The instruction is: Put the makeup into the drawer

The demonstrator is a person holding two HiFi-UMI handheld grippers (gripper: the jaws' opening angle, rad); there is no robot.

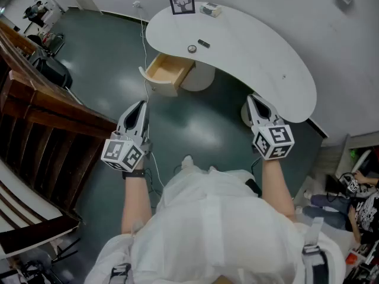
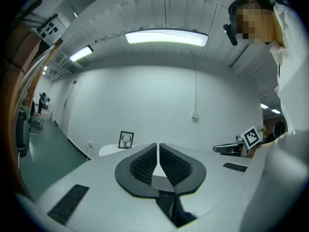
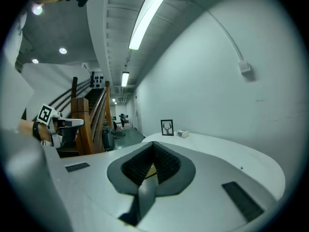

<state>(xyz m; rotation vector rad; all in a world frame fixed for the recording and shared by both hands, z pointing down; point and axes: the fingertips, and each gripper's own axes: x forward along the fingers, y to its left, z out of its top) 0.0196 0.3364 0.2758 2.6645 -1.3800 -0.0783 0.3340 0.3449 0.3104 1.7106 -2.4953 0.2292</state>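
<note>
The white curved table (image 1: 260, 58) stands ahead of me, its wooden drawer (image 1: 169, 73) pulled open and showing nothing inside. On the tabletop lie a small round makeup item (image 1: 192, 48) and a dark stick-like one (image 1: 204, 42). My left gripper (image 1: 142, 103) hovers over the floor short of the drawer, jaws shut and empty. My right gripper (image 1: 251, 97) is held near the table's near edge, also shut with nothing in it. In the gripper views the left gripper (image 2: 158, 145) and the right gripper (image 3: 153, 144) both show pads closed together.
A framed deer picture (image 1: 181, 2) and a small box (image 1: 210, 9) stand at the table's back edge. A wooden staircase (image 1: 35, 117) rises at the left. A cable (image 1: 145, 87) runs down past the drawer. A seated person (image 1: 355, 200) is at the lower right.
</note>
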